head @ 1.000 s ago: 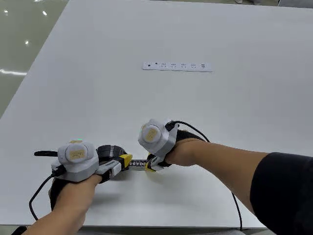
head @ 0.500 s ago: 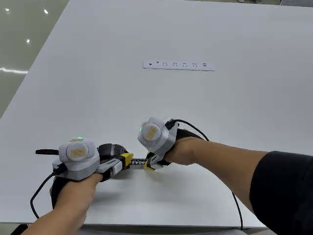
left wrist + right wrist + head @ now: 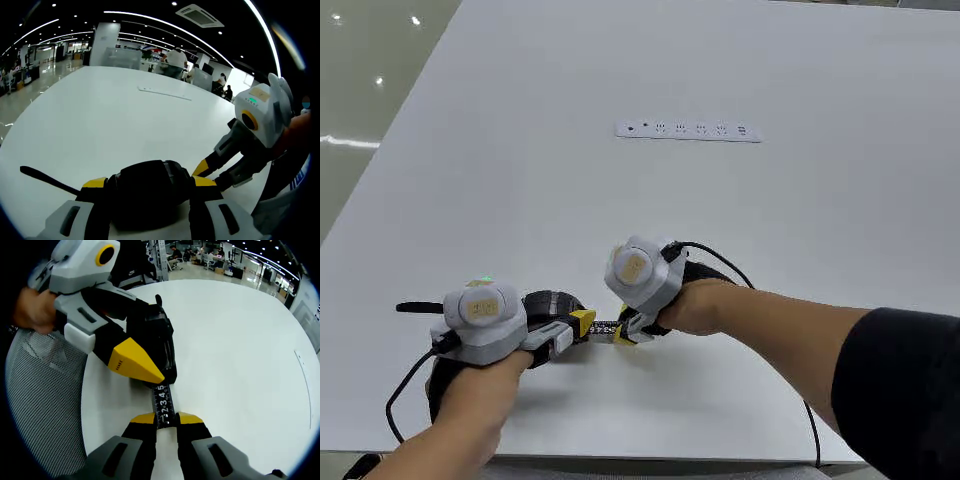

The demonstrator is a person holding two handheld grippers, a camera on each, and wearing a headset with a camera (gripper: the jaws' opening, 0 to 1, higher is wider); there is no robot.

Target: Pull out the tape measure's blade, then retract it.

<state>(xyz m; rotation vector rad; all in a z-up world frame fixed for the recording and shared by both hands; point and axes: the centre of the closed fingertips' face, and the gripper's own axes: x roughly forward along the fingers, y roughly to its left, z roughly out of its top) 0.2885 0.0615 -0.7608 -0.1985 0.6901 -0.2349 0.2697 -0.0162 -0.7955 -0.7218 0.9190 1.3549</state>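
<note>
Tape measure (image 3: 551,304) sits on the bench (image 3: 740,220) near its front edge, at about 7 o'clock in the head view. Left tool (image 3: 150,182) is clamped across the black case, one yellow-tipped jaw on each side. Right tool (image 3: 166,419) is at 3 o'clock of the case and close to it, with its jaws pinched together on the free end of the blade (image 3: 161,401).

Just a short run of blade is out. The right gripper view reads 2 to 5 on the exposed part, spanning from the case mouth straight to the right tool's tips. The blade lies low over the bench; can't tell if it touches.

A black strap (image 3: 418,308) trails from the case toward 9 o'clock, flat on the bench. White power strip (image 3: 687,130) lies at 12 o'clock, well apart from both tools.
</note>
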